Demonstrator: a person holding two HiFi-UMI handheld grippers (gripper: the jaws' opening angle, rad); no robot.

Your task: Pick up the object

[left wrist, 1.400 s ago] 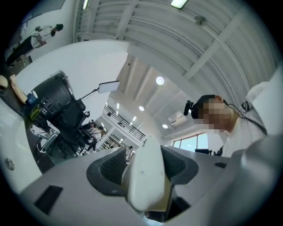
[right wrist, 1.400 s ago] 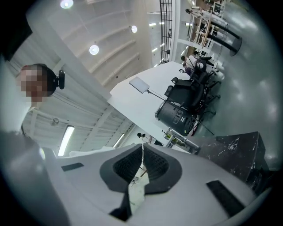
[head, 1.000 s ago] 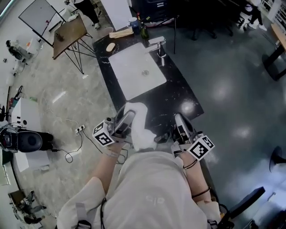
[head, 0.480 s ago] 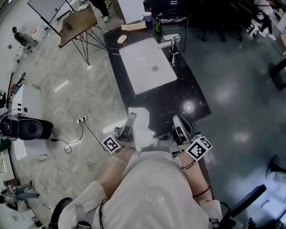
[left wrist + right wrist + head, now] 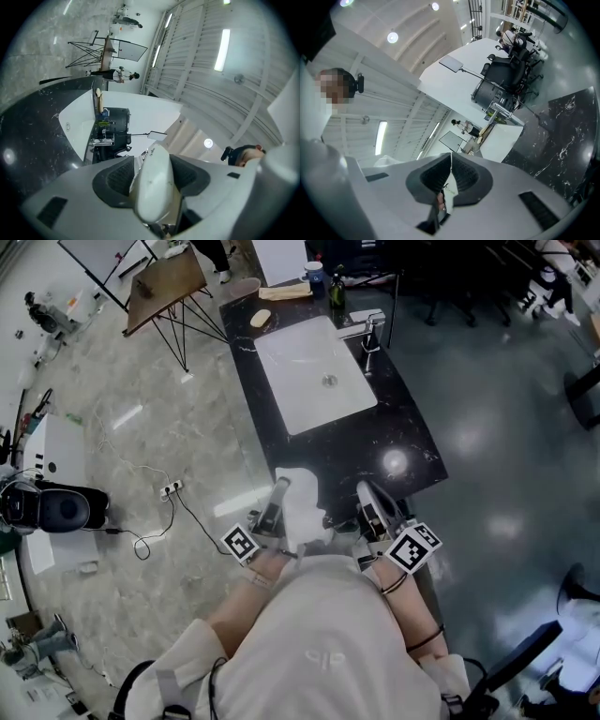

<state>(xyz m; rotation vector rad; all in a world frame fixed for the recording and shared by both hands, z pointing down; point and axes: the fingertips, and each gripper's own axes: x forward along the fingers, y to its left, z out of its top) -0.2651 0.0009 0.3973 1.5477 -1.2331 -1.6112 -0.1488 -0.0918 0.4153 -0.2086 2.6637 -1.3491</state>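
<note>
A white, rounded, smooth object (image 5: 300,507) is held up in front of the person's chest, above the near end of the black counter (image 5: 375,442). My left gripper (image 5: 281,491) is shut on it. In the left gripper view the white object (image 5: 152,187) fills the gap of the left gripper (image 5: 153,161), with a dark pad (image 5: 119,176) against each side. My right gripper (image 5: 367,495) hovers just right of the object and is shut. In the right gripper view the right gripper (image 5: 450,164) has its pads (image 5: 464,177) meeting, with nothing seen between them.
The counter carries a white sink basin (image 5: 314,376) with a tap (image 5: 366,329). Behind the basin stand a dark bottle (image 5: 336,289), a cup (image 5: 313,276) and a tan oval piece (image 5: 261,318). A wooden easel table (image 5: 169,282), a floor power strip (image 5: 169,489) and a black machine (image 5: 56,510) lie to the left.
The left gripper with the white object has drawn in towards the body and nearer the right gripper. The head view has shifted, so the sink sits further right. The right gripper has hardly moved.
</note>
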